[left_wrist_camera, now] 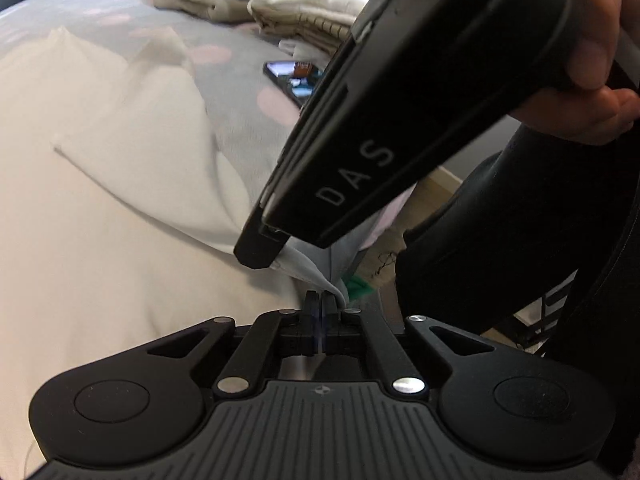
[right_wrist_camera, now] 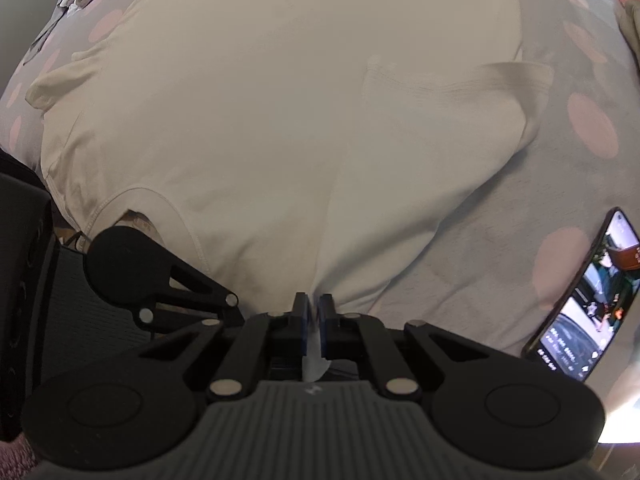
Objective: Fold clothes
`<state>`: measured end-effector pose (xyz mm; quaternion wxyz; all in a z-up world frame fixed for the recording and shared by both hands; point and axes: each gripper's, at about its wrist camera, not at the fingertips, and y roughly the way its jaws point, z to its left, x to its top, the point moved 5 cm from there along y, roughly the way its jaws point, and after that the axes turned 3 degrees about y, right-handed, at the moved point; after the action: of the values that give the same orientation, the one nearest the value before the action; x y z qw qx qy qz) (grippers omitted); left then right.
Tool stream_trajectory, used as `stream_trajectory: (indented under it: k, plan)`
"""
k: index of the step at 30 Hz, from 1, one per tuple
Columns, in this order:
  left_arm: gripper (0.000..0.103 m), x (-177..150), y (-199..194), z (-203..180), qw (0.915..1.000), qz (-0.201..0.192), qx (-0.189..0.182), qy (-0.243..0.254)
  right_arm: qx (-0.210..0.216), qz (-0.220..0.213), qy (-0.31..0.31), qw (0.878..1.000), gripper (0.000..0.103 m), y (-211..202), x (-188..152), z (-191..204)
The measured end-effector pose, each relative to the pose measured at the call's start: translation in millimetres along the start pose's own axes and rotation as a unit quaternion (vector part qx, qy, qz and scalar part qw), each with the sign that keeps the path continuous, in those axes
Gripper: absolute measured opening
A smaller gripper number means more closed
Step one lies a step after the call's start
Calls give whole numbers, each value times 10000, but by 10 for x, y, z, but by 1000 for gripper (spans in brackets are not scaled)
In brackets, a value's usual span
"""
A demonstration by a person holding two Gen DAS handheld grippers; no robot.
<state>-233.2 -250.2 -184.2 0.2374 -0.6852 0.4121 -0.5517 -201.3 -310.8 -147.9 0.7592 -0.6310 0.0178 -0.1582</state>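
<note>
I'm reading this one as barely started: cream T-shirt lying spread flat on the dotted bedspread, no fold yet. Both grippers are pinching its near edge, left gripper pressed together on cloth, right gripper clamping fabric. Folded stacks are sitting behind.

Black gripper — ribbed grey base, silver rivets, "DAS" lettering.
</note>
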Motion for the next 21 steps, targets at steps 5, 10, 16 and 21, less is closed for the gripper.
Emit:
stream_trajectory:
  k: [5,10,16,21]
  plan:
    - [0,-115,-127,-4,9996,277,-46,62,241,-540,311,9978,26,-223,177,-130]
    - [0,-106,-400,222,9988,176,197,-407,-139,-1173,867,9892,26,-493,447,-587]
    - [1,81,-681,526,9930,-328,500,-1024,-582,-1416,1436,9777,25,-490,630,-1144]
    - [32,384,-611,826,9834,-571,840,-1505,-578,-1717,1627,9699,26,-565,783,-1427]
